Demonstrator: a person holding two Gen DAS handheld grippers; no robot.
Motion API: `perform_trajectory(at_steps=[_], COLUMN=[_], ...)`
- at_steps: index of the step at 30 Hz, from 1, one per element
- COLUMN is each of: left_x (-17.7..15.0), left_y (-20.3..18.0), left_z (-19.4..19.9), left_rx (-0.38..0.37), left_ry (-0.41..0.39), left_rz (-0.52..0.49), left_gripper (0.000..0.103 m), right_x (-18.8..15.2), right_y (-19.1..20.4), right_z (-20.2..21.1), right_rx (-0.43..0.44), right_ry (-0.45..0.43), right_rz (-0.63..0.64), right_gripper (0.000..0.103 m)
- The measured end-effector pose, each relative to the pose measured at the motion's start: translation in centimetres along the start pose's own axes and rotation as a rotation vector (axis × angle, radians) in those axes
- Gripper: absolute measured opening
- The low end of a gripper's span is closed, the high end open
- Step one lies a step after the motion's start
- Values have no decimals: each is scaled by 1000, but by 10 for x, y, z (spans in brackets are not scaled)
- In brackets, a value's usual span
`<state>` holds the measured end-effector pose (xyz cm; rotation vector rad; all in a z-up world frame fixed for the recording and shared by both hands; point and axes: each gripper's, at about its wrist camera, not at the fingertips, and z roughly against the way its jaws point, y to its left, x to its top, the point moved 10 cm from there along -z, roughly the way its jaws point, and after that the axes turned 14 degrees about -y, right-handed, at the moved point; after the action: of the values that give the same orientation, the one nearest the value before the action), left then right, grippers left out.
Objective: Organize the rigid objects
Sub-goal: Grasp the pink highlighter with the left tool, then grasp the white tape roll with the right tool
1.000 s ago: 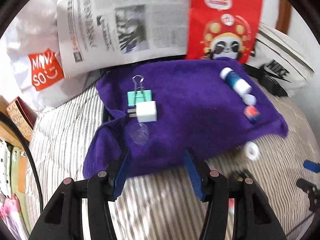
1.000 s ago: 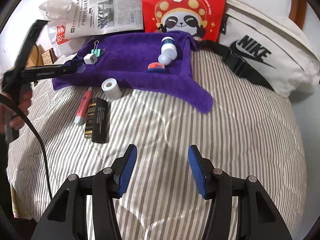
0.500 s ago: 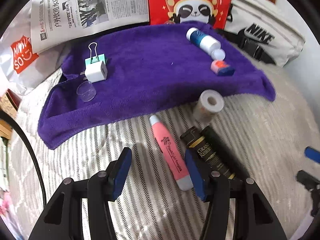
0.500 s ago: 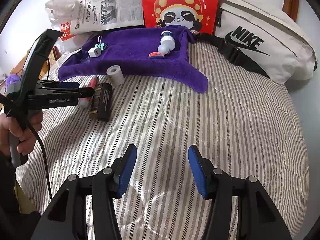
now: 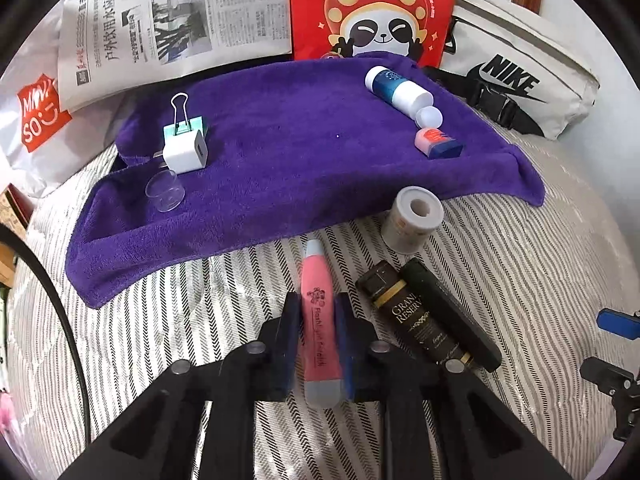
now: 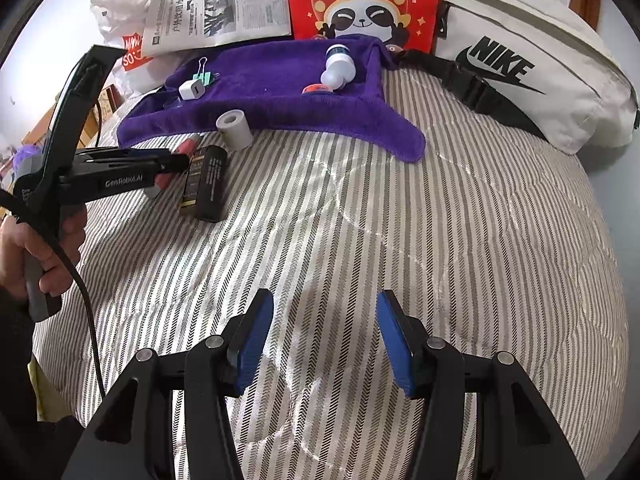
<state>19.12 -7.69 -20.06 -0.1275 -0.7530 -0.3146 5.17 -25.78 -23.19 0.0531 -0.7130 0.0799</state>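
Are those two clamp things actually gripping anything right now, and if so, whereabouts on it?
The left gripper is shut on the pink tube, clamped around its lower body near the grey cap end. The right gripper stands open over the striped quilt, holding nothing.

"NIKE" with swoosh was printed on the white waist bag [image 5: 516, 76]. "Hi" sat atop the red panda bag [image 5: 374, 8]. "GRAND RESERVE" showed in gold on the black box [image 5: 428, 320]. "GenRobot.AI" marked the left hand-held gripper [image 6: 176, 162]. The white plastic bag [image 5: 34, 120] bore partial "MINISO". The newspaper [image 5: 172, 20] carried Chinese headlines.
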Motion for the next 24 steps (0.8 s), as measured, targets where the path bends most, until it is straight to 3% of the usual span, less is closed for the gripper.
perform_trajectory(at_steps=[4, 8, 14, 19, 24], left_x=[-3, -15, -36, -41, -43], left_y=[-1, 20, 66, 72, 72], left_z=[3, 13, 30, 33, 35], left_rx=[-7, 10, 113, 104, 101], left_ry=[-13, -7, -16, -71, -103], left_rz=[-4, 38, 63, 106, 109], left_gripper=[17, 17, 17, 17, 17], right_x=[0, 9, 54, 92, 103], right_y=[4, 18, 42, 56, 68], right_z=[-6, -13, -28, -50, -84], right_rx=[12, 29, 73, 84, 88], right_ry=[10, -4, -92, -185, -154], right_rz=[-11, 16, 27, 21, 33], right_gripper=[54, 54, 53, 52, 47])
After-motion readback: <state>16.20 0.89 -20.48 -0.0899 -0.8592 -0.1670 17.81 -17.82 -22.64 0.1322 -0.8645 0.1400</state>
